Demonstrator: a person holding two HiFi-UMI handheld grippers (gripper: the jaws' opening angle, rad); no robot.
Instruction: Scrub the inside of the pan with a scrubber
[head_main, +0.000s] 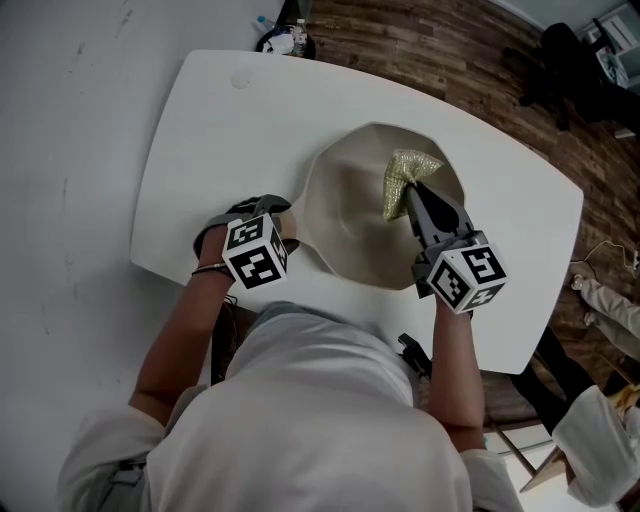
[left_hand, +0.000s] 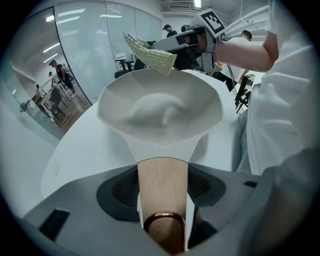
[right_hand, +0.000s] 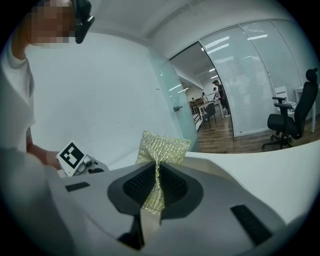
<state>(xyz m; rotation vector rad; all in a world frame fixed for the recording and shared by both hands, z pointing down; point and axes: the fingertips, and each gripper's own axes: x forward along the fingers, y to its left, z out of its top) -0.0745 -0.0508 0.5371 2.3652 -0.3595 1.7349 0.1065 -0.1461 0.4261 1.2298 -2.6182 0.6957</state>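
A cream pan (head_main: 355, 235) sits in the middle of the white table (head_main: 215, 130), with its wooden handle (left_hand: 162, 182) pointing toward me. My left gripper (head_main: 284, 228) is shut on that handle, and both pads lie against its sides (left_hand: 162, 175). My right gripper (head_main: 412, 192) hangs over the pan's right half, shut on a yellow-green mesh scrubber (head_main: 404, 178). The scrubber (right_hand: 161, 147) is pinched thin between the jaws and fans out beyond them. From the left gripper view the scrubber (left_hand: 150, 54) is above the pan's far rim (left_hand: 160, 107), apart from the pan's inside.
Dark small items (head_main: 285, 40) stand at the table's far edge. Wooden floor and a black office chair (head_main: 570, 65) lie beyond the table on the right. A person (head_main: 605, 435) stands at the lower right. Glass walls enclose the room.
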